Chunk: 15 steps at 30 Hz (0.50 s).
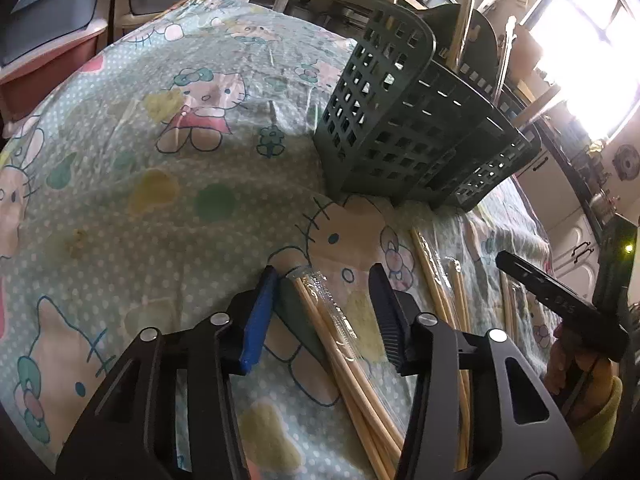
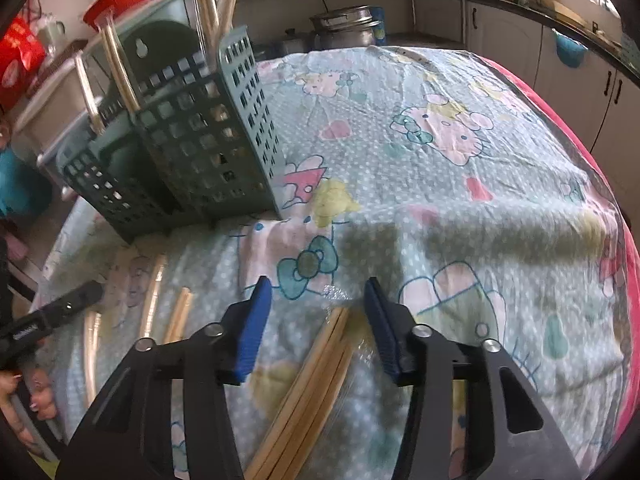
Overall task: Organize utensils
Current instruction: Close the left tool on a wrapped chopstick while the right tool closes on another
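Both claws open over wrapped chopsticks (image 1: 340, 340)

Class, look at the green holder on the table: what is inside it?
Wrapped chopsticks stand upright in the green holder. Its perforated walls hide their lower ends and the bottom.

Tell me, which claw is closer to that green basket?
Hard to call. The left claw and right claw each straddle chopsticks lying in front of the green basket, one toward either end.
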### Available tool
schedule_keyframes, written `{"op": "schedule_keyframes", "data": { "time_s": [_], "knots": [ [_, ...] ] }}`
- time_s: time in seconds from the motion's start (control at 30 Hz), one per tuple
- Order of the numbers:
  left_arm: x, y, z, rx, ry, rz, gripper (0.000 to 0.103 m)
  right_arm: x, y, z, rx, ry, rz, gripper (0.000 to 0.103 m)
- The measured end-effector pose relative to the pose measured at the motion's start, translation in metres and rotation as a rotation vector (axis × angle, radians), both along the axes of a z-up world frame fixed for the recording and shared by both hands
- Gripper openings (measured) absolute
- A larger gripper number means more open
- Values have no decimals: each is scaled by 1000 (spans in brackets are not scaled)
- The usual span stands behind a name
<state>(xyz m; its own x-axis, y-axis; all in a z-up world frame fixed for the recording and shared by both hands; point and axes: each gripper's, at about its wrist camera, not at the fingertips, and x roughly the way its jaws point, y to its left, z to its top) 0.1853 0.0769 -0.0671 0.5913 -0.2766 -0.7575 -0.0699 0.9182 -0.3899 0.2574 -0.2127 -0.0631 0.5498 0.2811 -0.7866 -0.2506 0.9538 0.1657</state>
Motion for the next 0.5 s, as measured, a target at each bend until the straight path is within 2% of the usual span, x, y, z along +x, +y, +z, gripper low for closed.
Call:
{"op": "schedule_keyframes", "data": {
  "time_s": [0.17,0.4,0.5],
  "knots": [
    [2,5,-2,-4,4,21,27,7,-1,-8,-40,-2,-7,17],
    [3,7,-2,8,9,34,13,6,-10,-5,21,-21,-28,13],
    [3,7,-2,8,7,33,12,1,-12,3,49,-42,-29,11]
  ]
}}
